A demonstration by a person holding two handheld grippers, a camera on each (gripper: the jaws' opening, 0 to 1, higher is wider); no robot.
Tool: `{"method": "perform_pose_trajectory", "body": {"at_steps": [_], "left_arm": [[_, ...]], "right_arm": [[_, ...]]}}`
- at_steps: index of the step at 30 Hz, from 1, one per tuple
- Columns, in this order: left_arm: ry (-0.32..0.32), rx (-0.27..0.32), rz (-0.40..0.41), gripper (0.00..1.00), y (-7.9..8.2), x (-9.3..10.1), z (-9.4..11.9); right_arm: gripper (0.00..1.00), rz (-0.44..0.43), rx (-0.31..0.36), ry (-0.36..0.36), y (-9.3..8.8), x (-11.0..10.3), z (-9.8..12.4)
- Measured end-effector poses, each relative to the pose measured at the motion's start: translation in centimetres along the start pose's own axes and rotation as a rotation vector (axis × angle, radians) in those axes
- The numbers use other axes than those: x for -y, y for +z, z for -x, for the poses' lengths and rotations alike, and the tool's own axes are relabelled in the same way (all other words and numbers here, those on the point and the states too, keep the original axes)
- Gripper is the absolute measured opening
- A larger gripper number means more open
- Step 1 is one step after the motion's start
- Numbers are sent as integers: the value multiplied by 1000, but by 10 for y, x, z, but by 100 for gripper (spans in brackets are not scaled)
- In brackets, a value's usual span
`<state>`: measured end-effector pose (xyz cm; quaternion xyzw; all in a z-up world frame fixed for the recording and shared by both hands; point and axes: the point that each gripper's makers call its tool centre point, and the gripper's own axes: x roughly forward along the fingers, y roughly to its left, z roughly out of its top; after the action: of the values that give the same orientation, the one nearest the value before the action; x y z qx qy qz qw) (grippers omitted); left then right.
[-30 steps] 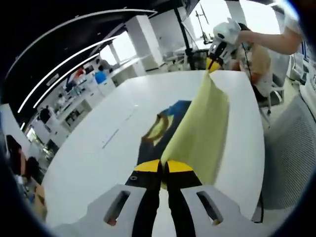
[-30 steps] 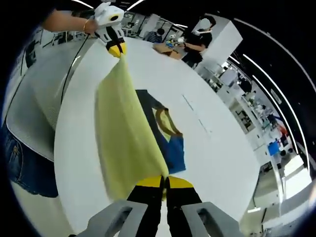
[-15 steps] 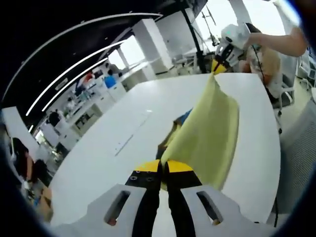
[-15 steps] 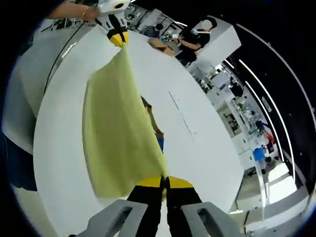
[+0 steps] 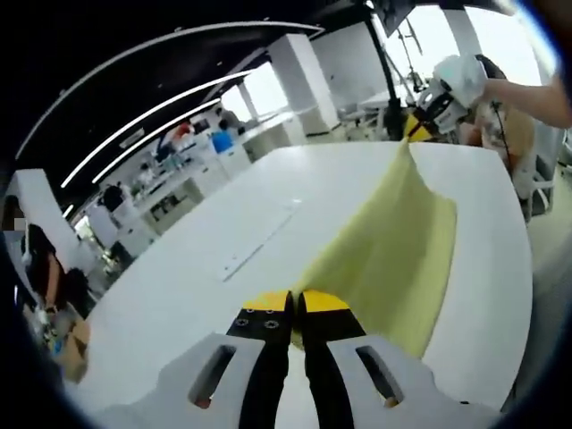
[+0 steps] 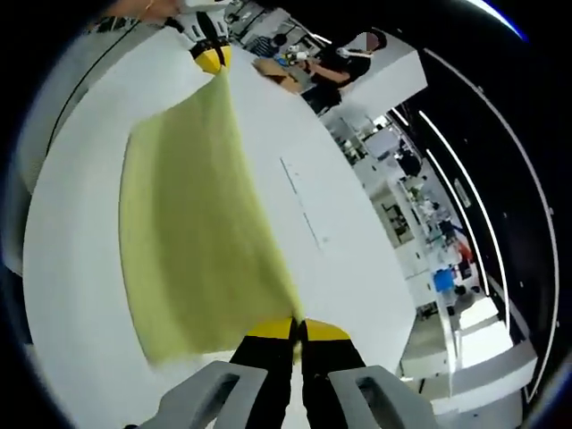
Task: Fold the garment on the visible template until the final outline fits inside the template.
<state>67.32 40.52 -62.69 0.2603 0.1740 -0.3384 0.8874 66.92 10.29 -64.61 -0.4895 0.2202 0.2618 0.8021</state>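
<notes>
Garment (image 5: 393, 250) is seen as plain pale yellow, no print or pattern on the side shown. Table (image 5: 223, 268) is plain white w/ a thin grey line marked on it. Left gripper (image 5: 296, 304) is tipped yellow over black jaws, on a light grey body; right gripper (image 6: 298, 329) is coloured the same: yellow tips, black jaws, grey body.

Pale yellow garment (image 5: 389, 246) hangs stretched in a sheet above the white table (image 5: 214, 277), pinched at 2 corners, its lower edge sagging tableward.
</notes>
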Motion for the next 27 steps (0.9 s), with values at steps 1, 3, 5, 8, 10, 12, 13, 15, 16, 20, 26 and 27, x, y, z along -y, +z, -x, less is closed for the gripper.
{"method": "perform_pose_trajectory", "body": {"at_steps": [1, 3, 5, 8, 10, 12, 13, 15, 16, 20, 26, 27], "left_arm": [[5, -3, 5, 1, -1, -3, -3], [10, -7, 18, 1, -4, -7, -9], [9, -15, 27, 1, -9, -8, -14], [3, -39, 33, 1, -18, -8, -24], [5, -52, 32, 1, -24, -10, -30], [-1, -58, 63, 1, -29, -11, -38], [-5, -49, 79, 1, -31, -12, -43], [-5, -72, 92, 1, -41, -16, -52], [-7, -77, 91, 1, -42, -16, -54], [-27, -122, 66, 1, -57, -16, -69], [-50, -174, 49, 1, -81, -16, -93], [-49, -180, 59, 1, -84, -16, -94]], "right_arm": [[0, -2, 1, -5, 1, 2, -2], [0, -2, -5, -7, 0, 3, -8], [0, -2, -11, -4, 0, 3, -14], [0, -1, -18, 0, -3, 2, -26], [0, 2, -21, 13, -4, 1, -33], [0, 24, -38, 27, -9, -2, -44], [0, 36, -47, 32, -11, -3, -50], [0, 31, -48, 43, -13, -4, -59], [0, 27, -46, 48, -13, -5, -63], [0, 29, -55, 76, -18, -10, -81], [0, 5, -68, 117, -27, -18, -107], [0, 2, -69, 122, -28, -19, -111]]}}
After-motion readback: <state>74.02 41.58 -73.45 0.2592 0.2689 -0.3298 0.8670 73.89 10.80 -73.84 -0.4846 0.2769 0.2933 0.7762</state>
